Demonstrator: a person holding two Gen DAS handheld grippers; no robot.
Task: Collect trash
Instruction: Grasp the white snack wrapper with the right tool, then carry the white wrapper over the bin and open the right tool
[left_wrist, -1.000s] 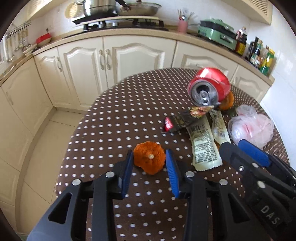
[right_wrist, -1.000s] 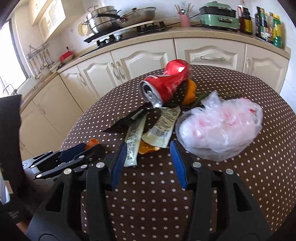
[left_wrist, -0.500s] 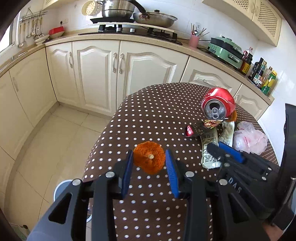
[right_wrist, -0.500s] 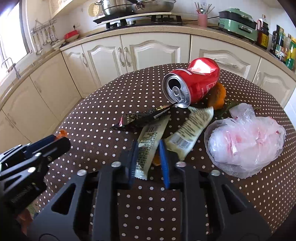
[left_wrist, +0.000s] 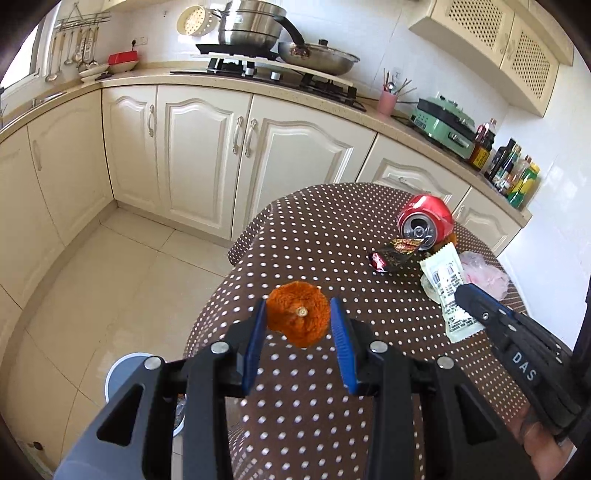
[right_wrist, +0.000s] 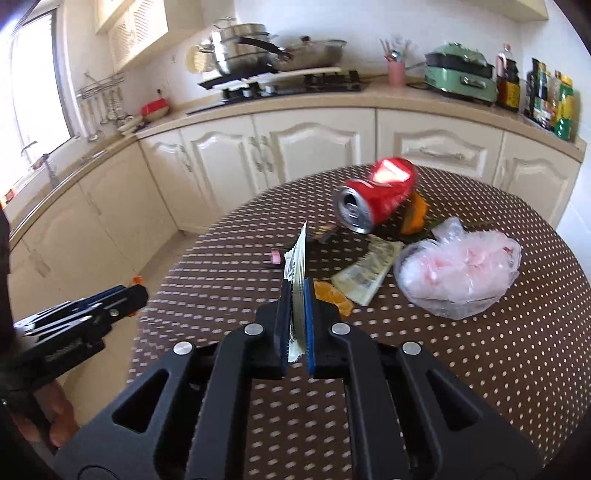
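Left wrist view: both grippers hold trash above the dotted table (left_wrist: 332, 406).
The left gripper (left_wrist: 297, 319) clamps an orange peel (left_wrist: 298, 318) near the table's edge; the right gripper (right_wrist: 295, 295) pinches a pale wrapper (right_wrist: 298, 258) upright, lifted off the cloth. A red can (right_wrist: 376, 195), second wrapper (right_wrist: 365, 273) and plastic bag (right_wrist: 461, 273) lie on the table.

A second ago our left tool (left_wrist: 297, 318) had the orange peel (left_wrist: 298, 316) low over the dotted counter (left_wrist: 332, 236); now we have lifted it up and out past the counter's edge, with the floor and a round bin (left_wrist: 122, 373) below. Our right tool (right_wrist: 296, 295), wide open over the wrappers then, has since closed on the white wrapper (right_wrist: 296, 273) and raised it off the counter, so it stands on edge between the pads.
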